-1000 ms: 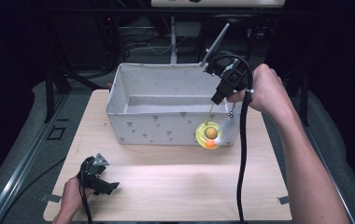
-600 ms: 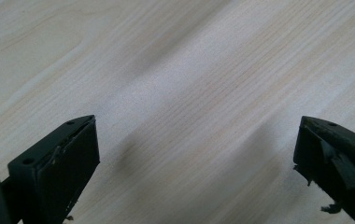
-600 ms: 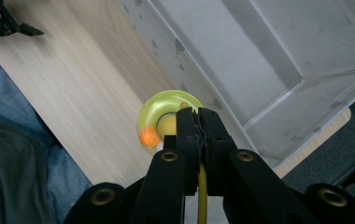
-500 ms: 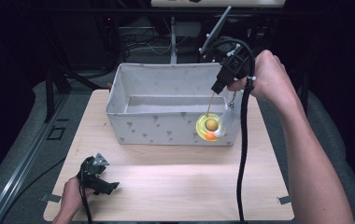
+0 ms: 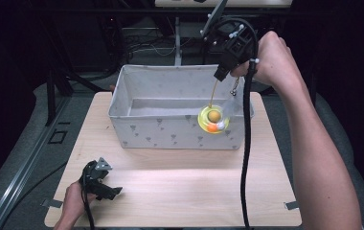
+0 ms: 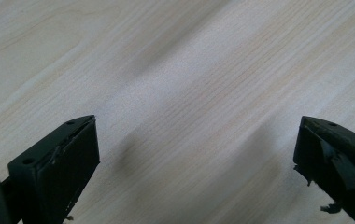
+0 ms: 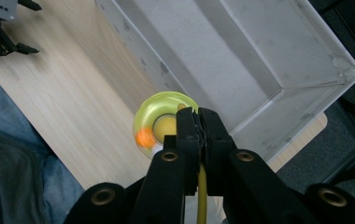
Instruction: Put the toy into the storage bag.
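A yellow ring toy [image 5: 212, 120] with an orange ball and a pale piece in it hangs on a thin yellow cord [image 5: 213, 93]. It dangles in the air at the front right corner of the white fabric bin [image 5: 170, 136]. My right gripper [image 5: 220, 74] is shut on the top of the cord, high above the bin's right end. In the right gripper view the jaws [image 7: 200, 122] pinch the cord [image 7: 202, 196], and the toy [image 7: 164, 126] swings just below them beside the bin [image 7: 269, 60]. My left gripper [image 5: 109, 190] rests on the table at the front left, open [image 6: 196, 154] over bare wood.
The bin stands at the back middle of the light wooden table [image 5: 185, 196], and its visible inside is bare. A black cable [image 5: 245, 158] hangs from the right gripper across the table's right part. Dark racks and cables stand behind the table.
The right hand has risen with the cord, lifting the toy from low against the bin's front wall to near its rim. The left gripper has stayed still.
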